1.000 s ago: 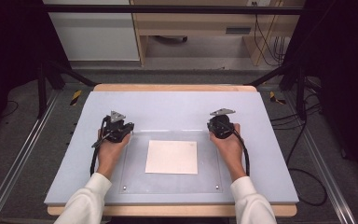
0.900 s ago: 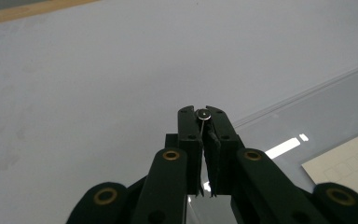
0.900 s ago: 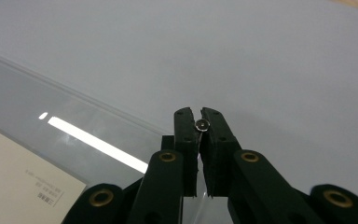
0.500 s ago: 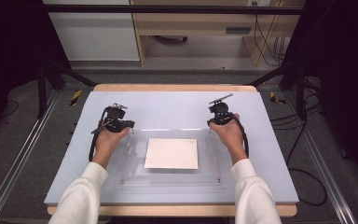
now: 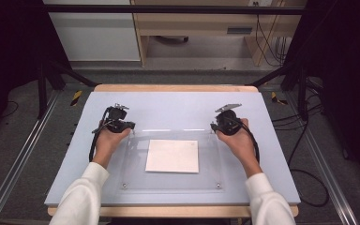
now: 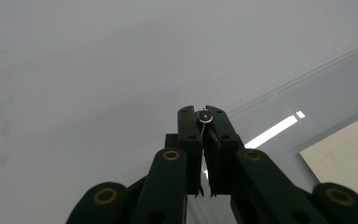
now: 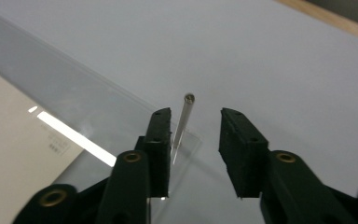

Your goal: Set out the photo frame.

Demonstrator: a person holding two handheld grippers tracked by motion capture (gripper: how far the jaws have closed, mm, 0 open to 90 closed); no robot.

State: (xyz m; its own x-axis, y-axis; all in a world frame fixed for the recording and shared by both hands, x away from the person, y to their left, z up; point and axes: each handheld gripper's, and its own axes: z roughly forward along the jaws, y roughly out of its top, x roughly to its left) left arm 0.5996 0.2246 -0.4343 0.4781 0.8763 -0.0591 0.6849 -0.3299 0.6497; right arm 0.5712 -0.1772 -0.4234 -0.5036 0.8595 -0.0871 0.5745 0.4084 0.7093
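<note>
A pale blue worktop with a wooden edge is seen before a light wood bench. A clear acrylic sheet over white paper lies on it. The left gripper is closed on a corner post; the right gripper is spread around another post.

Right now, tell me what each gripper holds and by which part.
The left gripper is shut on a metal post at a far corner of the clear acrylic sheet, gripping near its top. The right gripper is open around another post, holding nothing.
</note>
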